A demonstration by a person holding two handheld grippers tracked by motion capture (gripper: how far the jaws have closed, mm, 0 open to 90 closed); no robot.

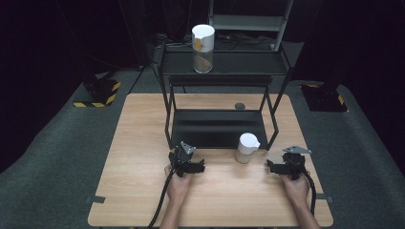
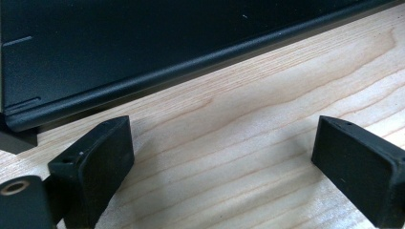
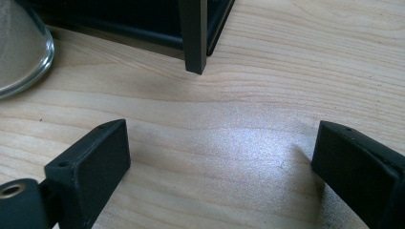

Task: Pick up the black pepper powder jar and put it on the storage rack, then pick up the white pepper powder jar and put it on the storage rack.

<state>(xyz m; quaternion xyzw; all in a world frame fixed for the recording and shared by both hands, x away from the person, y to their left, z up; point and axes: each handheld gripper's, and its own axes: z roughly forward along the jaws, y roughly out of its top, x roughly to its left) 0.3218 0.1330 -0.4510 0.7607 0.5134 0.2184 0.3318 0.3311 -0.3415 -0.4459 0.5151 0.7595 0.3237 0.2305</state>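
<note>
Both grippers, left [image 1: 199, 168] and right [image 1: 270, 166], rest on the tabletop [image 1: 138, 157] with fingers apart and empty, so the white-lidded jar [image 1: 247, 148] between them looks ungrasped, work unstarted.

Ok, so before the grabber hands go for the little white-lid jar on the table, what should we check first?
1. Left gripper jaws apart with nothing between them: ok.
2. Right gripper jaws apart with nothing between them: ok.
3. Small jar standing upright on the table, in front of the black rack: ok.
4. Small jar's white lid fully shut: cannot tell; one side looks raised.
5. Bare table between the right gripper and the small jar, nothing in the way: ok.
6. Tall jar upright on the rack's top shelf, away from both grippers: ok.
</note>
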